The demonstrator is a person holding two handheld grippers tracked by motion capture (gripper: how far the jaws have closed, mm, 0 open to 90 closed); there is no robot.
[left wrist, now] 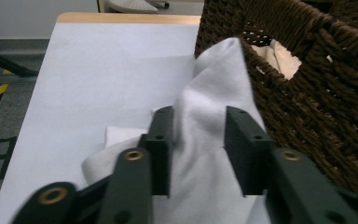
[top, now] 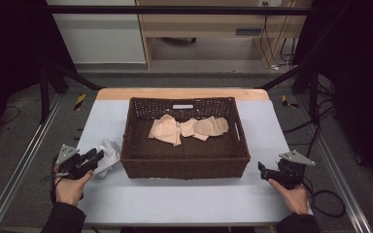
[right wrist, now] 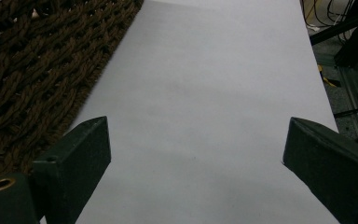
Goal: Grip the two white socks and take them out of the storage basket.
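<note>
A white cloth [top: 108, 154] lies bunched on the table against the left wall of a brown wicker basket [top: 184, 167]. My left gripper [top: 96, 157] is at its near side. In the left gripper view the white cloth [left wrist: 205, 107] rises in a fold between the jaws, and the left gripper [left wrist: 198, 140] is shut on it. Beige cloths [top: 167, 128] lie inside the basket toward its back. My right gripper [top: 263, 169] sits at the basket's near right corner, and the right gripper [right wrist: 196, 140] stands wide open over bare table.
The table [top: 184, 199] has a pale grey top with a wooden back edge. The basket [left wrist: 317, 93] wall is close on the left gripper's right, and the basket [right wrist: 32, 56] is also to the right gripper's left. Black frame posts and cables [top: 325, 199] flank the table.
</note>
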